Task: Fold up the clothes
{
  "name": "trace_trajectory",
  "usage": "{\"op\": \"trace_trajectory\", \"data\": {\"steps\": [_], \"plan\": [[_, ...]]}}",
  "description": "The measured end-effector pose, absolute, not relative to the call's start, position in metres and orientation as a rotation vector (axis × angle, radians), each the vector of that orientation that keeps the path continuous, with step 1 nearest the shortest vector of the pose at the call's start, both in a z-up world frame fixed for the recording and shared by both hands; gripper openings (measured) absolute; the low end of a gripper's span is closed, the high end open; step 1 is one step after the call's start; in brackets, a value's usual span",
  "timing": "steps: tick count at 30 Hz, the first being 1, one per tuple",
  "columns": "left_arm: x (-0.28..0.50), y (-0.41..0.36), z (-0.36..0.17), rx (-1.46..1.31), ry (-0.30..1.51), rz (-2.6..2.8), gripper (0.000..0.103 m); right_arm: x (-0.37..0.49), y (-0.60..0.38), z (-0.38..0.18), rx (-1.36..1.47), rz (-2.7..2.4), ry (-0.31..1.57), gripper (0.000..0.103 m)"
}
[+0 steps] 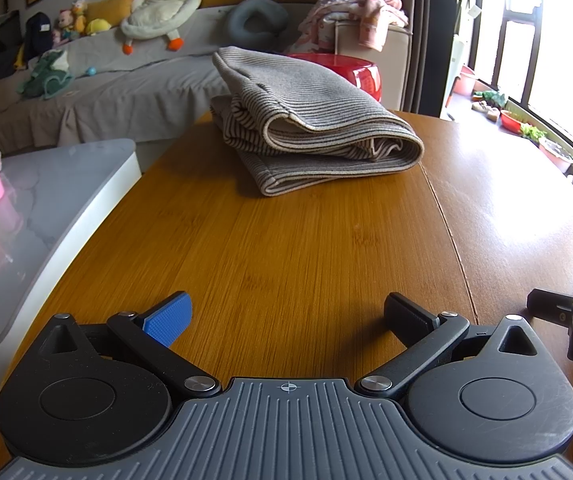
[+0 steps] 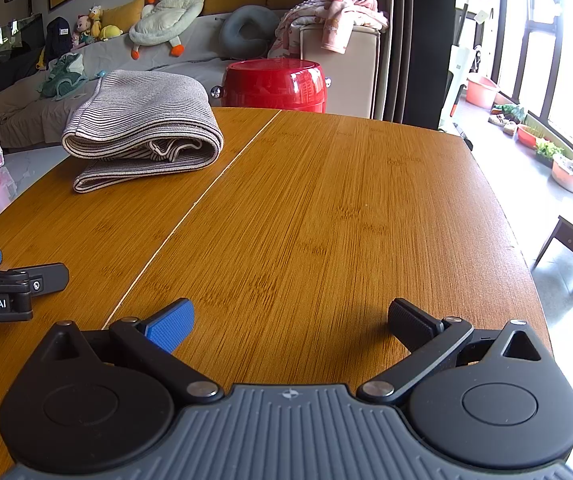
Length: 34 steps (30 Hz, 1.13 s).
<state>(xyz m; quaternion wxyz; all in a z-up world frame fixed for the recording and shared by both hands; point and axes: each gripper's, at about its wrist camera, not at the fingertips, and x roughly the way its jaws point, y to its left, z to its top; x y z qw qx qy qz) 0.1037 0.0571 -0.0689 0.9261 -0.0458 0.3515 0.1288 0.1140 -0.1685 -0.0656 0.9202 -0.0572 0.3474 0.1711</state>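
Observation:
A grey-and-beige striped garment (image 1: 310, 120) lies folded in a thick bundle at the far end of the wooden table (image 1: 286, 248). The right wrist view shows the same garment (image 2: 142, 124) at the far left of the table (image 2: 326, 208). My left gripper (image 1: 286, 316) is open over bare wood, well short of the garment, with nothing between its fingers. My right gripper (image 2: 290, 320) is open too and empty, to the right of the table's seam. Each gripper shows at the edge of the other's view: the right one (image 1: 566, 316) and the left one (image 2: 10, 280).
A red round stool (image 2: 274, 84) stands beyond the table's far edge. A grey sofa (image 1: 106, 80) with plush toys and loose clothes runs along the back. A white-topped side table (image 1: 46, 216) with pink items sits left. Pots line the window at the right.

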Motion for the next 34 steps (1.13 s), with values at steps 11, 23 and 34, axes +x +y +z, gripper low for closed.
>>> {"op": "trace_trajectory", "data": {"steps": [11, 23, 34], "plan": [[0.105, 0.058, -0.069, -0.093, 0.721, 0.264, 0.103, 0.113, -0.169, -0.066, -0.117, 0.351, 0.714, 0.103], [0.105, 0.058, -0.069, -0.093, 0.721, 0.264, 0.103, 0.112, -0.169, -0.066, -0.117, 0.351, 0.713, 0.103], [0.093, 0.076, -0.061, -0.216, 0.655, 0.2, 0.103, 0.108, -0.153, -0.064, -0.154, 0.318, 0.696, 0.103]]}}
